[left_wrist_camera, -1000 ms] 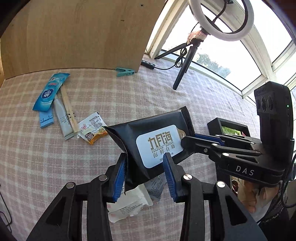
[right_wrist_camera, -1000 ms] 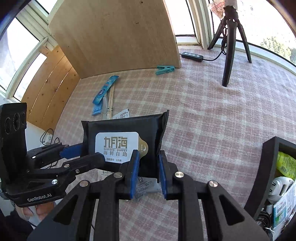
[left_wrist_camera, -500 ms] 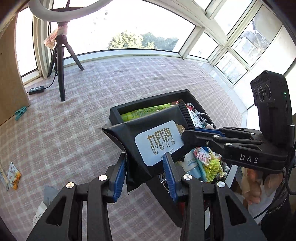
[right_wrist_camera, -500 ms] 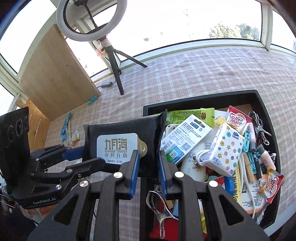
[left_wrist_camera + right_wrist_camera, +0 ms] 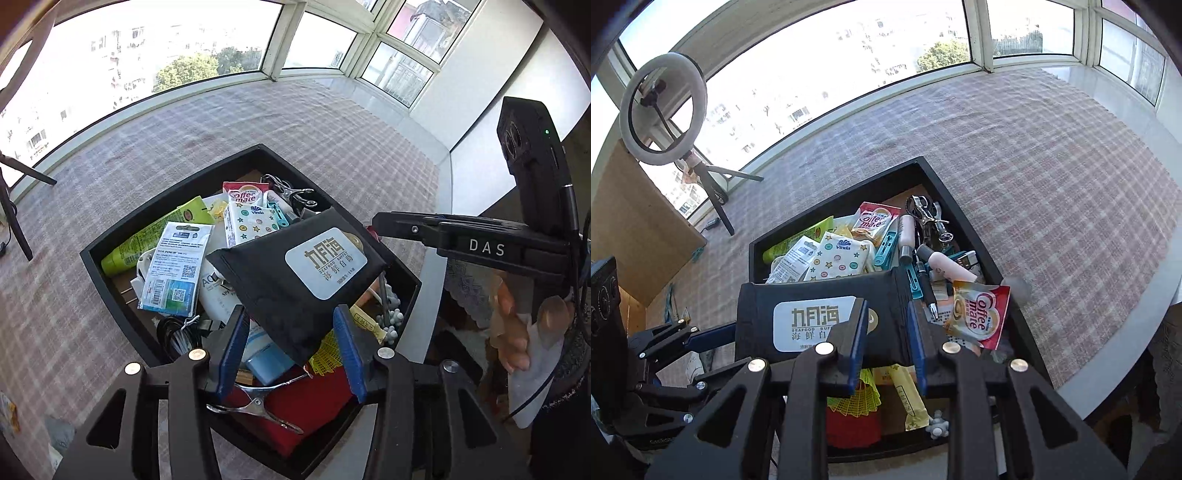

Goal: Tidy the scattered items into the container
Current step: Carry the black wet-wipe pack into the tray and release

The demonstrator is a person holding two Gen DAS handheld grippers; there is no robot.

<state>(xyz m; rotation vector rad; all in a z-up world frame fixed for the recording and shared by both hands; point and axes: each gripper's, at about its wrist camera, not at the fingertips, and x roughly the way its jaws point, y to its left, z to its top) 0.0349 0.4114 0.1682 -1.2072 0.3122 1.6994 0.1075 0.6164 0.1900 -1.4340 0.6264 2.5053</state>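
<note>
The left gripper (image 5: 291, 345) has just been opening; its blue fingers (image 5: 231, 347) stand apart, clear of the black pouch (image 5: 295, 280) between them. The right gripper (image 5: 884, 341) is clamped on the pouch's other end. The pouch, matte black with a white label reading "SEAFOOD BUFFET" under 3 Chinese characters, hangs over the black tray (image 5: 110, 291) on the checked counter (image 5: 332, 125). In the tray lie 2 "Coffee mate" sachets (image 5: 979, 314) and a "Vinda" tissue pack (image 5: 838, 260).
</note>
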